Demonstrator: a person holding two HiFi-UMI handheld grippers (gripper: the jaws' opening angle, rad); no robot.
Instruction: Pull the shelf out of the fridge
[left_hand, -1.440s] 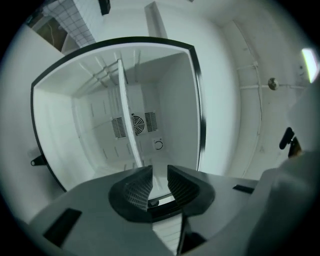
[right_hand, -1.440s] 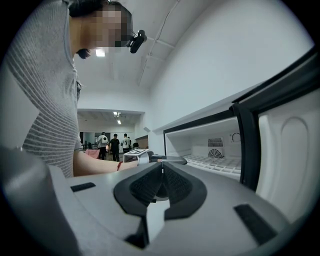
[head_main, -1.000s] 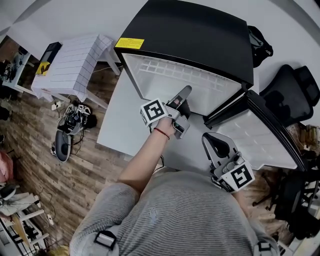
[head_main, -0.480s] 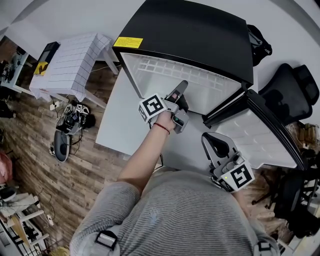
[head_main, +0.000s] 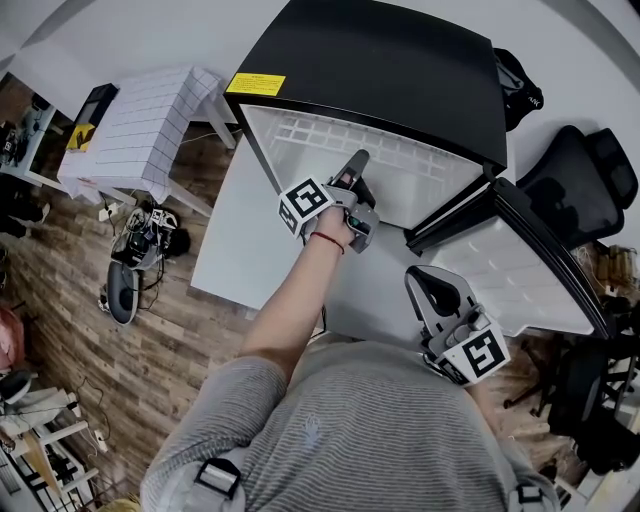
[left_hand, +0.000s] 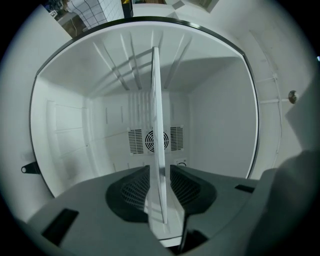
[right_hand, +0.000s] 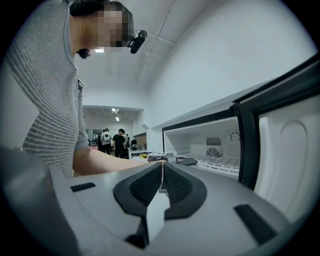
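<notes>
A black fridge (head_main: 400, 70) stands open, its door (head_main: 520, 270) swung out to the right. Inside lies a white grid shelf (head_main: 410, 170). My left gripper (head_main: 352, 172) reaches into the opening at the shelf's front edge. In the left gripper view the shelf (left_hand: 158, 125) shows edge-on as a thin white plate running between the two dark pads, and the left gripper (left_hand: 160, 200) is shut on it. My right gripper (head_main: 428, 285) hangs below the door's corner, shut and empty (right_hand: 161, 182). From there I see the fridge's inside (right_hand: 215, 150) and the left gripper (right_hand: 170, 159).
The fridge rests on a white table (head_main: 240, 240). A small table with a checked cloth (head_main: 140, 125) stands to the left, with cables and gear (head_main: 145, 245) on the wood floor below it. A black office chair (head_main: 590, 180) is at the right. People (right_hand: 112, 140) stand far behind.
My left gripper has moved up and forward into the fridge opening, onto the shelf's front edge. The right gripper has stayed where it was.
</notes>
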